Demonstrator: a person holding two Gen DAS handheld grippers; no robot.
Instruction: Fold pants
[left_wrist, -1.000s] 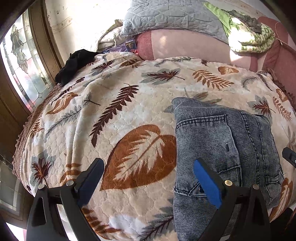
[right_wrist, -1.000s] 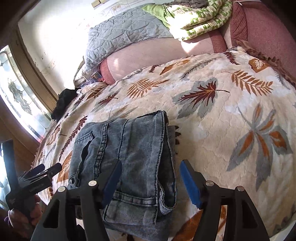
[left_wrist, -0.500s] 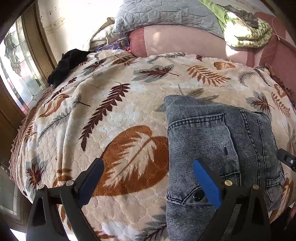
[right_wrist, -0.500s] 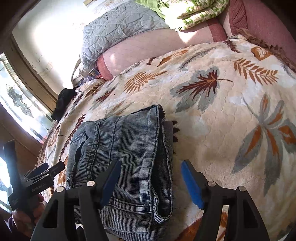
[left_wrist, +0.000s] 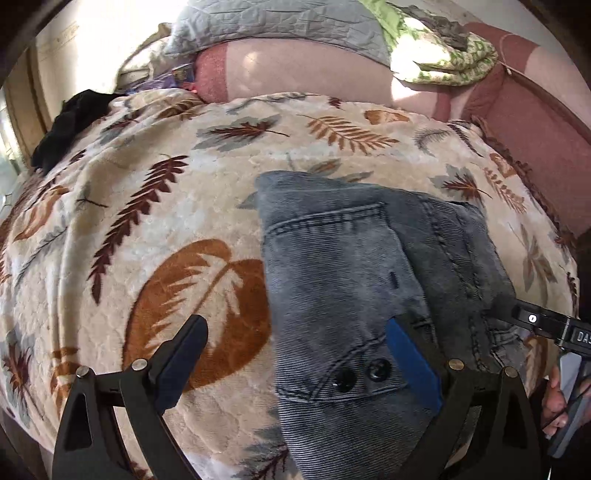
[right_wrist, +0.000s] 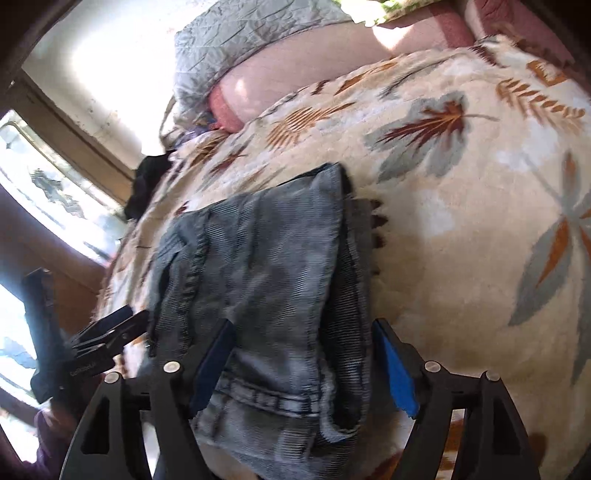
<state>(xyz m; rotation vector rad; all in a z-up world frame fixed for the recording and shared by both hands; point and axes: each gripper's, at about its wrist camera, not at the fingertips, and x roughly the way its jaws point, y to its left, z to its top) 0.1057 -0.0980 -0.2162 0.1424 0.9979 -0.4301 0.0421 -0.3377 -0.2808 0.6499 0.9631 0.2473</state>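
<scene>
The grey-blue denim pants (left_wrist: 354, 280) lie folded into a compact stack on the leaf-print blanket (left_wrist: 155, 206), waistband and buttons nearest me. My left gripper (left_wrist: 295, 354) is open, its jaws spread over the stack's left edge near the waistband, holding nothing. In the right wrist view the same pants (right_wrist: 266, 280) lie below my right gripper (right_wrist: 306, 358), which is open with its jaws straddling the stack's right side at the waistband. The left gripper also shows in the right wrist view (right_wrist: 110, 332), and the right gripper shows in the left wrist view (left_wrist: 532, 317).
A black garment (left_wrist: 70, 125) lies at the far left corner of the bed. A pink bolster (left_wrist: 303, 70), a grey quilt (left_wrist: 280, 18) and a green patterned blanket (left_wrist: 443, 51) pile at the headboard. A window (right_wrist: 48, 192) is on the left.
Both grippers have moved forward and lower toward the pants, so the stack fills more of each view. The pants themselves have not moved. Both grippers stay open.
</scene>
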